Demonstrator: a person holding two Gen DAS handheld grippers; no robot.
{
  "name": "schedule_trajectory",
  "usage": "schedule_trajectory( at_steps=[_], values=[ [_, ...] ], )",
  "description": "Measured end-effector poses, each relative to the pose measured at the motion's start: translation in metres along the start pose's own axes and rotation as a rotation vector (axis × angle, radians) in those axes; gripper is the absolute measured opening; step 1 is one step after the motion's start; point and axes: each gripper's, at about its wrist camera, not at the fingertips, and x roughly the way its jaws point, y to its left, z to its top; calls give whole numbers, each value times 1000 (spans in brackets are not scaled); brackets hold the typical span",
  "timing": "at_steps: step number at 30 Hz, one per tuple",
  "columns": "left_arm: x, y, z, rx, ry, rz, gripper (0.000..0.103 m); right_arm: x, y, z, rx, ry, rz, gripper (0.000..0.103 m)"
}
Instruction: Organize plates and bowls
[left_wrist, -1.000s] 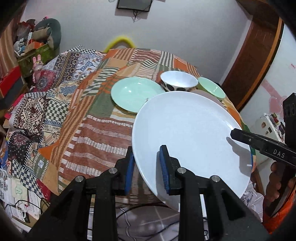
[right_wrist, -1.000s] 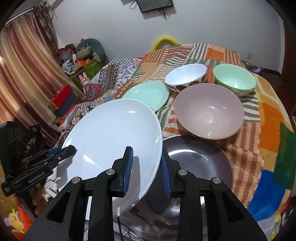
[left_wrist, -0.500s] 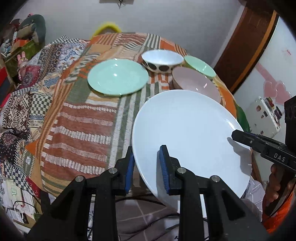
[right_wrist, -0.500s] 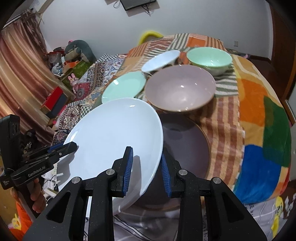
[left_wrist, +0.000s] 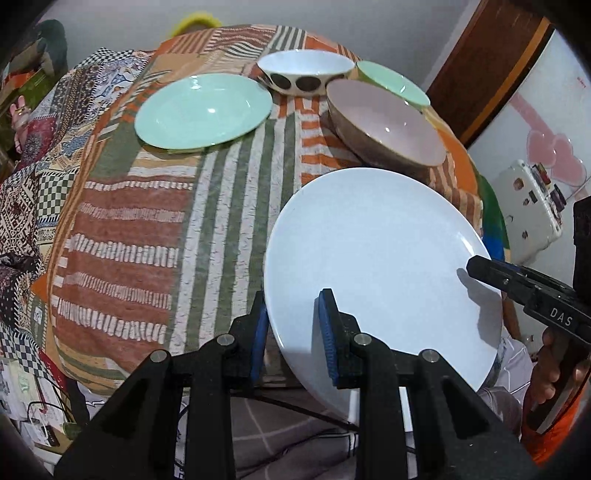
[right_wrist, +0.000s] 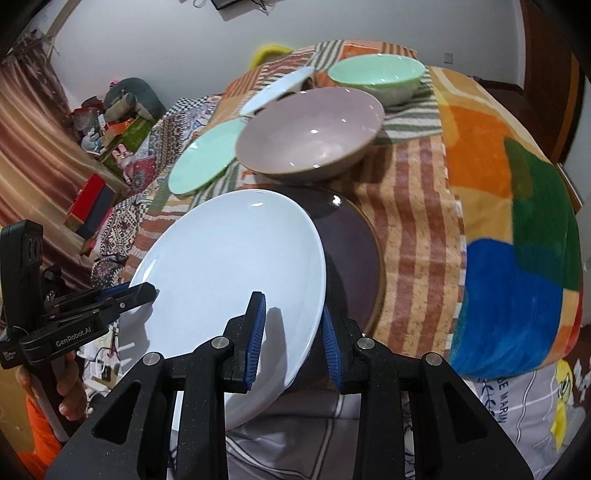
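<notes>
Both grippers hold one large white plate (left_wrist: 380, 266), also in the right wrist view (right_wrist: 229, 280), above the table's near edge. My left gripper (left_wrist: 293, 330) is shut on its left rim; my right gripper (right_wrist: 291, 332) is shut on the opposite rim. Under the plate lies a dark plate (right_wrist: 354, 254). Beyond stand a pink-grey bowl (left_wrist: 384, 118), also in the right wrist view (right_wrist: 314, 133), a mint plate (left_wrist: 203, 109), a white spotted bowl (left_wrist: 304, 72) and a mint bowl (right_wrist: 376, 75).
The round table carries a patchwork cloth (left_wrist: 147, 221). A wooden door (left_wrist: 495, 66) and a white appliance (left_wrist: 532, 206) stand to the right. Boxes and toys (right_wrist: 110, 136) are piled at the left by a curtain.
Both grippers have lowered the white plate and moved it forward over the table, toward the dark plate. The bowls now look closer.
</notes>
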Motion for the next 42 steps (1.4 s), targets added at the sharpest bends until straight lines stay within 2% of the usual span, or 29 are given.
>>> schedule_trajectory(
  at_steps=[13, 27, 42],
  values=[
    [32, -12, 15, 19, 64, 26, 27, 0, -18, 0, 49, 8, -8, 29],
    [45, -9, 25, 4, 70, 19, 27, 4, -18, 6, 48, 3, -11, 29],
    [48, -6, 26, -7, 63, 5, 27, 7, -12, 12, 0, -2, -61, 29]
  ],
)
